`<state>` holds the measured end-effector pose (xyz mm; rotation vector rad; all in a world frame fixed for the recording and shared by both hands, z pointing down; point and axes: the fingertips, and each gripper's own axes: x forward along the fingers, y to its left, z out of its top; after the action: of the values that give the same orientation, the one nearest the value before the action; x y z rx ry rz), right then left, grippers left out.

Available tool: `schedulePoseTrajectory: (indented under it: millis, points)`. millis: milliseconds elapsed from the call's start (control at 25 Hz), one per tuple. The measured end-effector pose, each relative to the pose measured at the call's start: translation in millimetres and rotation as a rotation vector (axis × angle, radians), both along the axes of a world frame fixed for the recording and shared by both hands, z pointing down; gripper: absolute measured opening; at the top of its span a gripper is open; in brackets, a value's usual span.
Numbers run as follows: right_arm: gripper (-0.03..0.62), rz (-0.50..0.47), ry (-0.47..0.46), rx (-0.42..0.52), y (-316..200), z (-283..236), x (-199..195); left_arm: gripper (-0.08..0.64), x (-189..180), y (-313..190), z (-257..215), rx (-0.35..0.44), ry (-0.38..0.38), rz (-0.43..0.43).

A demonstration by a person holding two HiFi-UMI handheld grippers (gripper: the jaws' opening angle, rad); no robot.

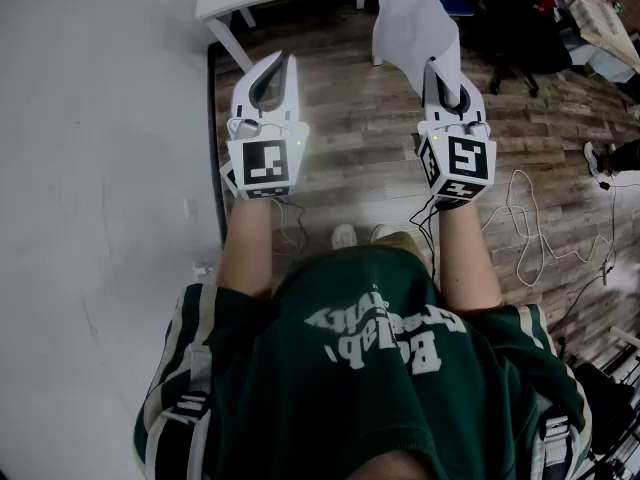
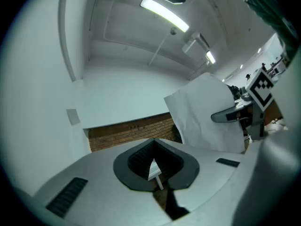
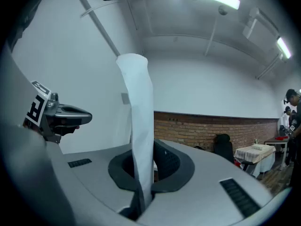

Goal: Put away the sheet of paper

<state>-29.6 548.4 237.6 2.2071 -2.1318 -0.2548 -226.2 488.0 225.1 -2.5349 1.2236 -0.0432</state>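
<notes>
Tightly, right tongs [image 1: 447,86] on paper [image 1: 415,18].

Head view steeply down; both gripper views face forward, share brick wall [image 2: 131,131].

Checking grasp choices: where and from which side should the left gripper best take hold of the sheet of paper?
Probably its free left edge, approached from the left with jaws straddling it: the sheet of paper stands upright, pinched at the bottom by the right gripper, that edge facing the left gripper.
</notes>
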Motion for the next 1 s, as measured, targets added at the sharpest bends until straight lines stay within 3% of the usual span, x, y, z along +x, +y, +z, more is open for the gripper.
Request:
schedulePoseTrajectory:
  millis: [1000]
  points:
    - [-0.005, 0.037, -0.002, 0.012, 1.5, -1.1, -3.1, 0.000, 1.3, -3.1, 1.4, -0.003, 0.002, 0.047]
